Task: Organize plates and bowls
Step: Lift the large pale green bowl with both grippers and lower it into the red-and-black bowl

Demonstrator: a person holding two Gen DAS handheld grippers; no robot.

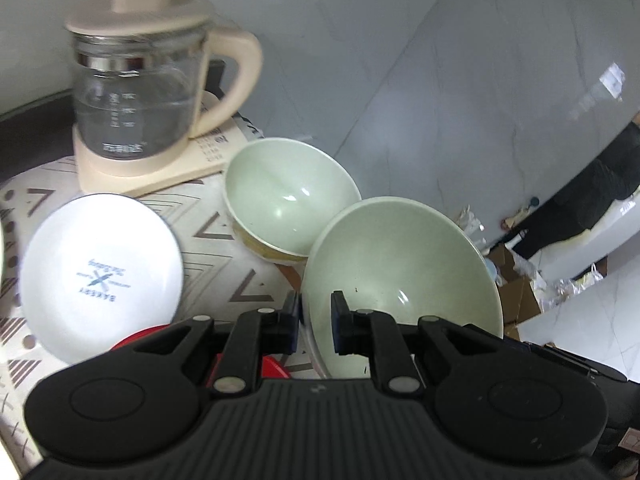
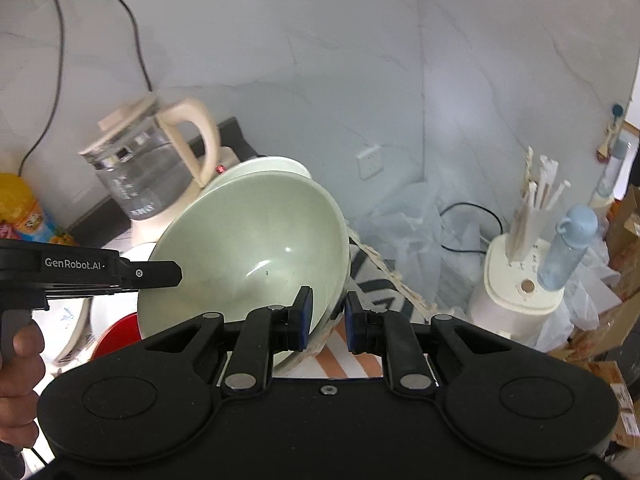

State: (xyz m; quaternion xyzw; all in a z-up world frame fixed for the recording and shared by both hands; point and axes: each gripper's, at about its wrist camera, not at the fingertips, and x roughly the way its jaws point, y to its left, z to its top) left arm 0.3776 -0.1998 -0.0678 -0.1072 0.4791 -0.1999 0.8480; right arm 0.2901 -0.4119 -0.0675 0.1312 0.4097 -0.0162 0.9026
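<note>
A large pale green bowl (image 1: 400,272) is held tilted between both grippers. My left gripper (image 1: 315,322) is shut on its near rim. My right gripper (image 2: 326,322) is shut on its opposite rim, where the bowl (image 2: 248,248) fills the right wrist view. A second green bowl (image 1: 288,196) sits behind it, nested on a yellowish bowl (image 1: 264,250). A white plate (image 1: 100,276) with blue print lies to the left, partly over a red dish (image 1: 136,338).
A glass kettle (image 1: 140,92) with a cream lid stands on its base at the back left of the patterned cloth (image 1: 224,240). In the right wrist view a cream holder (image 2: 520,276), a blue bottle (image 2: 568,248) and cardboard boxes (image 2: 628,216) lie beyond the table edge.
</note>
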